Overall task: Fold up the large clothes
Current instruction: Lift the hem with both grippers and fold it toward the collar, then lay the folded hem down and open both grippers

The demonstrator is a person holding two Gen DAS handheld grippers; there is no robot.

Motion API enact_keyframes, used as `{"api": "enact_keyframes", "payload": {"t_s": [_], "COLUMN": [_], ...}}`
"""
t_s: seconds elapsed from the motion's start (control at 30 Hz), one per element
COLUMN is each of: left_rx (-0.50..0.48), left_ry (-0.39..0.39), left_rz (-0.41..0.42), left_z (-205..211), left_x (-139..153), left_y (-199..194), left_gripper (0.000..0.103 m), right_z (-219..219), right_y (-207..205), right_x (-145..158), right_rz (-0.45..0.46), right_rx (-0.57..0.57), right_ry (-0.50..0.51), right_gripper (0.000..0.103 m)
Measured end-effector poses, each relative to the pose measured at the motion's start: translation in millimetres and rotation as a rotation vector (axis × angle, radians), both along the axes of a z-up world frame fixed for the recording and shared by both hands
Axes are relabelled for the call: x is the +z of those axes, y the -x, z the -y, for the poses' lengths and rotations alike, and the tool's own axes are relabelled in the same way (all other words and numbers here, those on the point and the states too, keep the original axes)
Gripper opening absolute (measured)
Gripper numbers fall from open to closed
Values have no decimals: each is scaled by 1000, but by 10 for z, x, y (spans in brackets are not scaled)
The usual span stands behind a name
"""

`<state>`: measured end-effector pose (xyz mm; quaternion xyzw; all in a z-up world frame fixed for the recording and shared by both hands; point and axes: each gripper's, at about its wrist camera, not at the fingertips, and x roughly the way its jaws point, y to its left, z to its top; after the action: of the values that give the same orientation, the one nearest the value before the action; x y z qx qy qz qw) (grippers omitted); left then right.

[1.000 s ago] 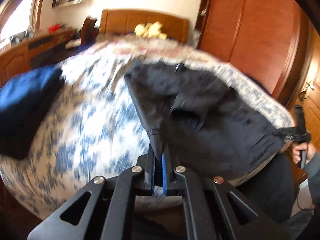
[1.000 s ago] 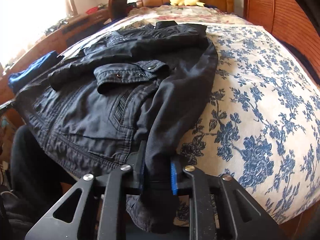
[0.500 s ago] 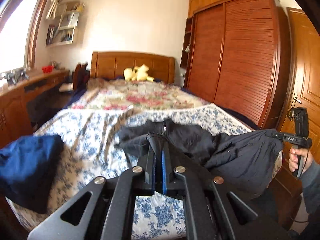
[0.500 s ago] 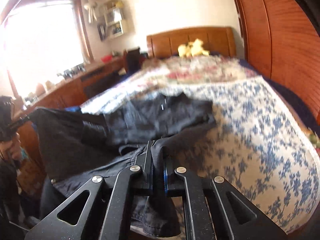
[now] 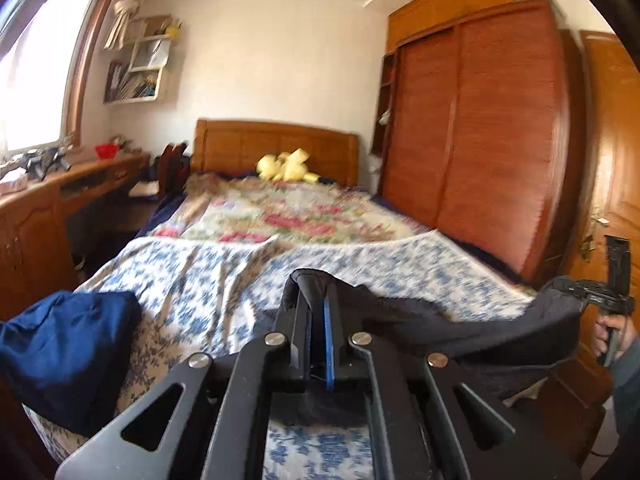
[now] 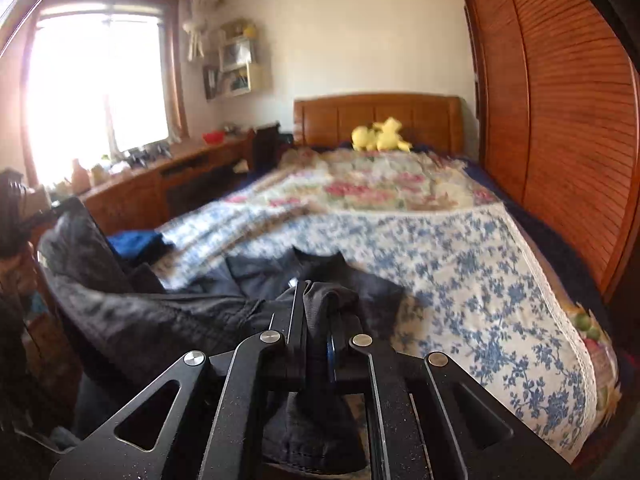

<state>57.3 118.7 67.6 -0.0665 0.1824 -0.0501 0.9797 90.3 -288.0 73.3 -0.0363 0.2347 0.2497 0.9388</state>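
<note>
Each gripper is made of flat black metal bars with round silver screws. A blue pad (image 5: pixel 328 344) is seen on one finger. A grey sleeve (image 5: pixel 626 372) is worn on one arm.

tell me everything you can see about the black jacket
The black jacket is a dark, slightly shiny woven garment. It is held up between both grippers and sags between them above the near end of the bed. The left gripper is shut on one bunched end; the right gripper is shut on the other, with a fold drooping under it. A collar-like edge shows at the bedspread. Zips and pockets cannot be made out in the blur.
</note>
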Motion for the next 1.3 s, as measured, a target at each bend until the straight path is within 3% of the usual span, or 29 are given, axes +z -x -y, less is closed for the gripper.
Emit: {"api": "enact_keyframes", "payload": {"t_s": [0.17,0.47,0.6,0.9,1.13,1.3], "left_rx": [52,103,116,128,111,102], "left_ry": [-26,-67,-54,-136,-134,-130], "left_rz": [-67,-135,-158,-176,-195,-188], "left_z": [-52,-120,-224,-251,-177,-34], "left_x": [-368,-802,-883,-949,-1107,-1217], "left_y": [-512,-1335,-1729,-2433,-2506,-2274], "left_gripper": [3,3,3,4,7,15], "right_z": [-143,-305,-361,-522,-697,-677], "right_y": [-486,-1565,-2025,-3057,-3377,-3364], "right_x": [-444,-1065,-1144,-1166,-1538,-1666], "right_rz": [-40,-121,-140,-124,-166,-192], "right_rx": [-22,-63,-53,-99,-134,-145], "right_ry": [79,110,101,97,166,174], "right_gripper": [4,5,5,5,5,5]}}
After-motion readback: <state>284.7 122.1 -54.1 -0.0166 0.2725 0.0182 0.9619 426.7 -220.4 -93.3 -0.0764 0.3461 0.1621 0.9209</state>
